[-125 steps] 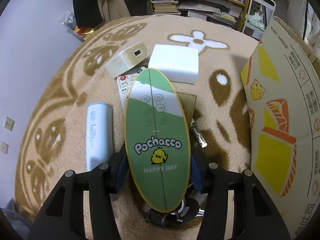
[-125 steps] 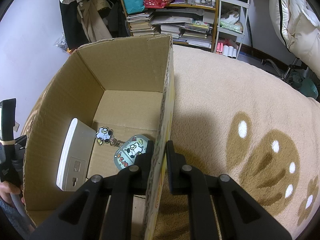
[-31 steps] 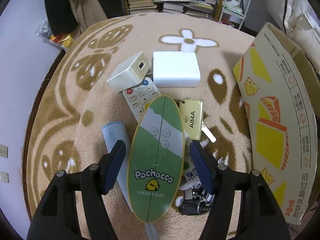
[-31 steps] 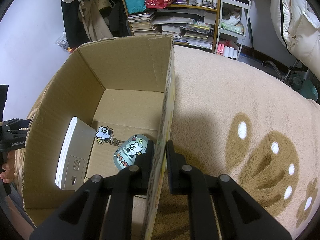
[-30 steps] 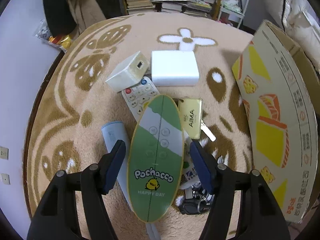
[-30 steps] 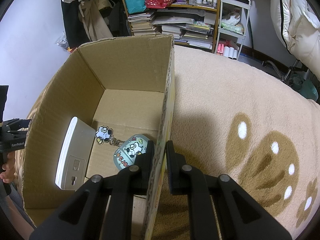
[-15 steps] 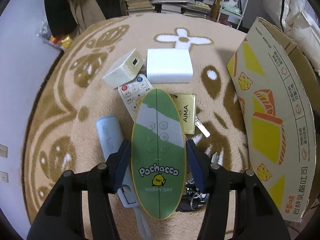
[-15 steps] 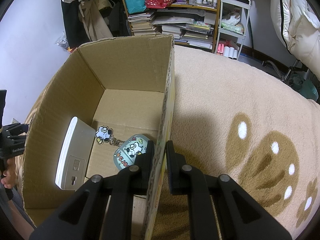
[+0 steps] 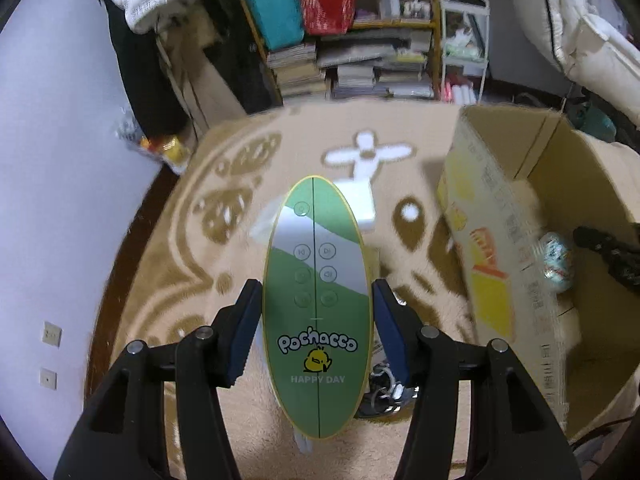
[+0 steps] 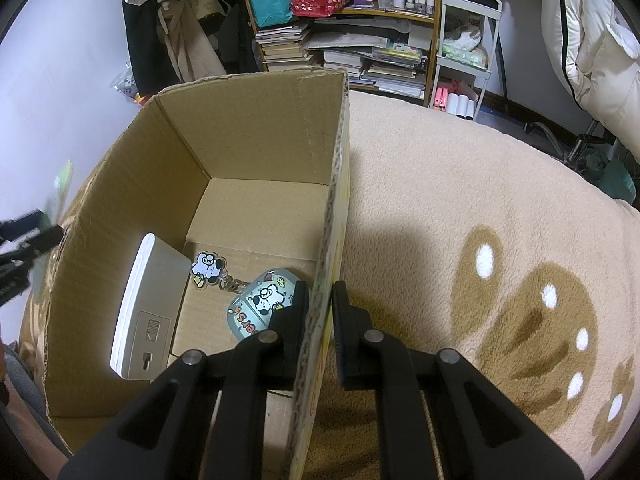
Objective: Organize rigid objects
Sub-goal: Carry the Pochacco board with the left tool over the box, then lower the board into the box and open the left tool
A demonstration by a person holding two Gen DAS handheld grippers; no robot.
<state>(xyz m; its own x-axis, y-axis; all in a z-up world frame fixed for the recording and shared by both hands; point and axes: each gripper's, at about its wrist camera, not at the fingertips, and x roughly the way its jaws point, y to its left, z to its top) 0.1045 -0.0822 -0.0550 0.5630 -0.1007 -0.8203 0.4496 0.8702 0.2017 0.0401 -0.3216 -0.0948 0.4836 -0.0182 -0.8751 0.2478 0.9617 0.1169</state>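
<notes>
Spreading under everything is a beige rug with brown and white shapes, and an open box is standing on it, to the right in the left wrist view. The right gripper is pinching the box's near wall, one finger inside and one outside, clenched on the cardboard. Inside the box, a white device is leaning against the left wall, and a grey-blue case with a cartoon dog is lying on the floor beside it, with a dog charm chained to it. The left gripper is grasping an oval green-and-white speaker printed "Pochacco", with the blue pads pressing its two long edges; the speaker is being held up above the rug, left of the box. Beyond its tip a white block is lying on the rug, blurred, and below its near end a bunch of keys is showing.
</notes>
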